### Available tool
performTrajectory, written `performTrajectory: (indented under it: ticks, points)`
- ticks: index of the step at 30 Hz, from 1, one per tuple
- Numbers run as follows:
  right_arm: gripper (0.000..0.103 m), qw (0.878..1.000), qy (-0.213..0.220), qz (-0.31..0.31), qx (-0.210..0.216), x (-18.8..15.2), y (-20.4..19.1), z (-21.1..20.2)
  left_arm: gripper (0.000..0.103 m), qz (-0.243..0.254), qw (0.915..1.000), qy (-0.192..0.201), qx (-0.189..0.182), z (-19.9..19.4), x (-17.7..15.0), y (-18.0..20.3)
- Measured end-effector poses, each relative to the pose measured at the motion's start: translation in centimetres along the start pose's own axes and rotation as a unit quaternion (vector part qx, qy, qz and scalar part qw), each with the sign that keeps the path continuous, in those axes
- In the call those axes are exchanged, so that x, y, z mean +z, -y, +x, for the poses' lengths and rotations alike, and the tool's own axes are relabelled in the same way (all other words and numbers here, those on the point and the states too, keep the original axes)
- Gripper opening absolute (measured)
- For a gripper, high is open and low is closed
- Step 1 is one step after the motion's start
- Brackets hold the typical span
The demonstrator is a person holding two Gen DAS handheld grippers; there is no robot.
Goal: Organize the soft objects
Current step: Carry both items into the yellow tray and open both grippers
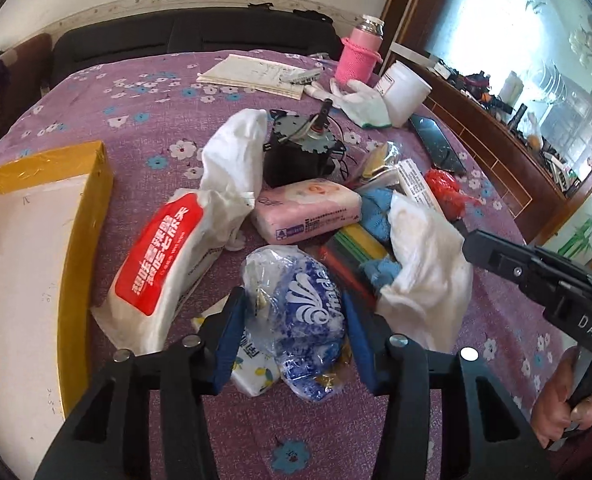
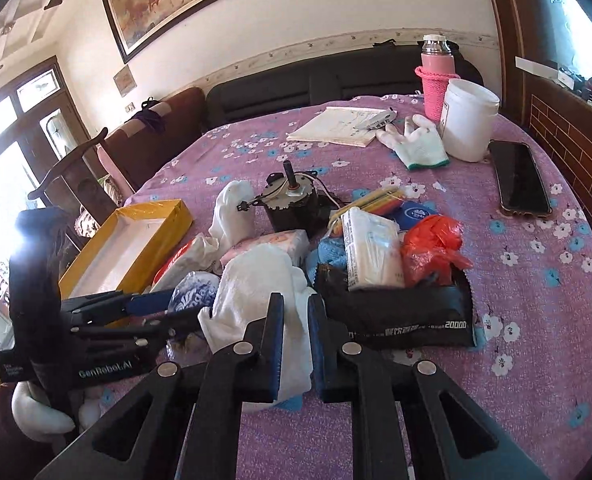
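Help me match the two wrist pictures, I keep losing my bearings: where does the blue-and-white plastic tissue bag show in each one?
Left wrist: the blue-and-white tissue bag sits low centre, between the left gripper's blue pads.
Right wrist: low left of centre, half hidden behind the white cloth, beside the left gripper.
Shared landmark: the yellow box, far left in the left view, left of centre in the right view.

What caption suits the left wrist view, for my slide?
Left gripper closes around a blue-and-white plastic bag amid clutter on a purple floral tablecloth.
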State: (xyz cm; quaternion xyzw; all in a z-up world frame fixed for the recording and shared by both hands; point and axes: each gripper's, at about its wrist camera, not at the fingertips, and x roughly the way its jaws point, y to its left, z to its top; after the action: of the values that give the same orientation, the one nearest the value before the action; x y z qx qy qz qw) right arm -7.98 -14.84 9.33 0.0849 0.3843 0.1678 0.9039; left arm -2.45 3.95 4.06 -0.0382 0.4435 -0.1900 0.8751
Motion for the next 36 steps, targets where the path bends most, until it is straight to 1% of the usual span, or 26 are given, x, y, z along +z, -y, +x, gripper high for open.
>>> performTrajectory:
  ticks: [2, 4, 5, 6, 9, 12, 13, 14, 16, 17, 18, 19, 20, 24, 27, 29, 31, 33, 34, 35, 36]
  points:
    - [0.015, 1.000, 0.000, 0.005, 0.017, -0.1, 0.2, 0.2, 0.046, -0.006, 1.0000, 0.003, 0.000, -0.4, -0.1, -0.3]
    - [0.036, 1.000, 0.009, 0.013, 0.012, -0.2, 0.4, 0.3, 0.046, -0.011, 0.9999, 0.008, -0.003, -0.9, -0.3, -0.6]
    - [0.060, 1.000, 0.008, 0.016, 0.017, -0.2, 0.4, 0.6, 0.046, -0.013, 0.9998, 0.010, -0.005, -1.3, -0.4, -0.8]
    - [0.073, 1.000, 0.010, 0.018, 0.022, -0.2, 0.4, 0.7, 0.046, -0.016, 0.9998, 0.013, -0.008, -1.6, -0.5, -0.9]
    - [0.074, 0.999, 0.019, 0.016, 0.029, -0.1, -0.3, 1.1, 0.046, -0.020, 0.9995, 0.019, -0.014, -2.4, -0.7, -1.1]
    - [0.074, 1.000, 0.018, -0.004, 0.018, 0.1, -1.7, 1.8, 0.046, -0.025, 0.9992, 0.024, -0.019, -3.0, -0.9, -1.1]
    - [0.074, 1.000, 0.018, -0.019, 0.007, 0.2, -2.5, 2.0, 0.046, -0.025, 0.9991, 0.026, -0.020, -3.2, -1.0, -1.1]
    - [0.072, 0.999, 0.018, -0.030, -0.003, 0.2, -3.0, 2.1, 0.046, -0.026, 0.9990, 0.028, -0.021, -3.4, -1.1, -1.1]
    - [0.045, 0.999, 0.010, -0.049, -0.020, 0.2, -3.9, 2.7, 0.046, -0.030, 0.9987, 0.032, -0.025, -3.8, -1.2, -1.2]
    - [0.019, 0.998, -0.007, -0.053, -0.025, 0.2, -4.1, 3.2, 0.046, -0.032, 0.9985, 0.034, -0.028, -4.1, -1.3, -1.3]
    - [0.014, 0.998, -0.015, -0.053, -0.030, 0.1, -4.1, 3.5, 0.046, -0.035, 0.9982, 0.037, -0.032, -4.5, -1.3, -1.4]
    - [0.013, 0.998, -0.018, -0.049, -0.034, 0.1, -3.9, 3.6, 0.046, -0.038, 0.9978, 0.040, -0.037, -5.1, -1.4, -1.6]
    - [0.009, 0.998, -0.017, -0.044, -0.031, 0.0, -3.7, 3.3, 0.046, -0.040, 0.9974, 0.043, -0.040, -5.5, -1.4, -1.8]
    - [0.008, 0.999, 0.003, -0.033, -0.018, 0.3, -4.0, 1.0, 0.046, -0.050, 0.9954, 0.067, -0.045, -8.6, -1.2, -3.5]
    - [0.009, 0.999, 0.026, -0.040, -0.003, 1.4, -5.2, -1.1, 0.047, -0.067, 0.9934, 0.085, -0.038, -11.0, -0.7, -6.0]
    - [0.009, 0.998, 0.041, -0.043, 0.018, 2.6, -6.4, -2.1, 0.047, -0.080, 0.9923, 0.091, -0.026, -12.0, -0.3, -7.8]
    - [0.009, 0.997, 0.045, -0.046, 0.047, 3.9, -7.8, -2.4, 0.047, -0.090, 0.9915, 0.093, -0.009, -12.5, 0.3, -9.7]
    - [0.009, 0.995, 0.040, -0.050, 0.074, 5.1, -9.3, -1.9, 0.047, -0.099, 0.9910, 0.090, 0.009, -12.2, 0.9, -11.8]
    - [0.009, 0.995, 0.036, -0.052, 0.084, 5.4, -10.0, -1.6, 0.047, -0.109, 0.9904, 0.084, 0.014, -11.8, 1.4, -13.1]
    - [0.009, 0.993, 0.028, -0.053, 0.099, 6.0, -11.2, -0.6, 0.047, -0.122, 0.9894, 0.078, 0.014, -11.3, 1.8, -14.5]
    - [0.009, 0.993, 0.022, -0.055, 0.105, 6.4, -11.8, 0.1, 0.047, -0.138, 0.9879, 0.070, 0.011, -10.5, 2.2, -15.9]
